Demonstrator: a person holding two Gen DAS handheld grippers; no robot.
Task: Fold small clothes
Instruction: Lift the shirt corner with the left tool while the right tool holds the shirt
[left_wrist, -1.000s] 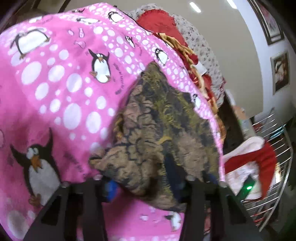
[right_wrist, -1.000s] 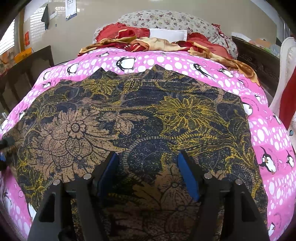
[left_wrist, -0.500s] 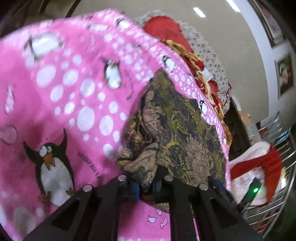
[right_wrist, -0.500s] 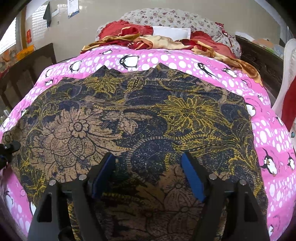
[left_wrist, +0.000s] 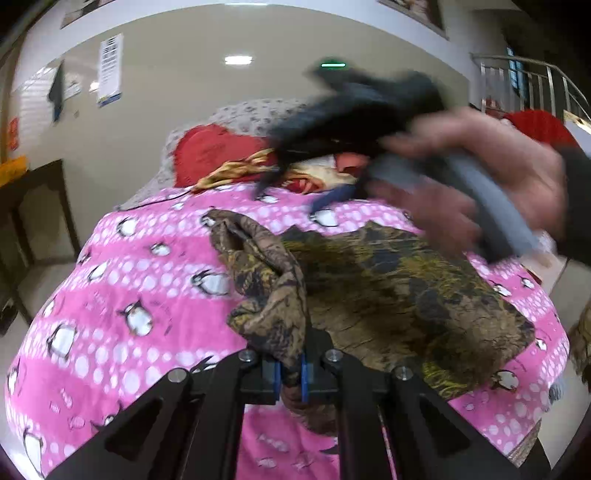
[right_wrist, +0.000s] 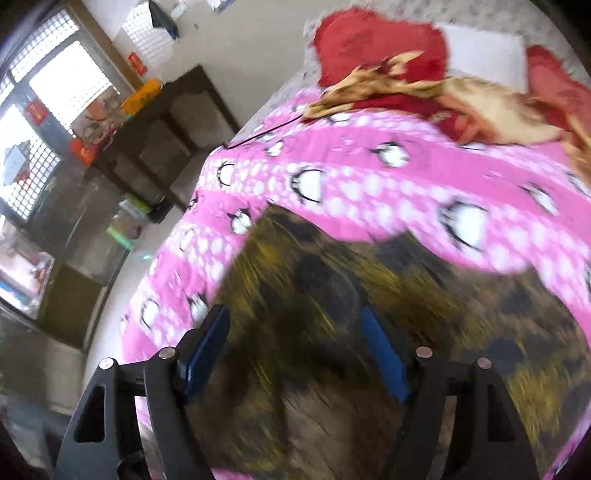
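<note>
The patterned cloth (left_wrist: 399, 295) lies spread on the pink penguin blanket (left_wrist: 122, 295) of the bed, below the red pillow (left_wrist: 210, 155). The left tool (left_wrist: 289, 376) is clamped on a bunched corner of the cloth, lifted off the blanket. The right tool (right_wrist: 295, 354), held in a hand (left_wrist: 476, 177), hangs over the cloth with its jaws wide and nothing between them. To fold well, carry the pinched corner straight across toward the opposite edge, keeping it low and taut, and pin the far side with the free tool.
</note>
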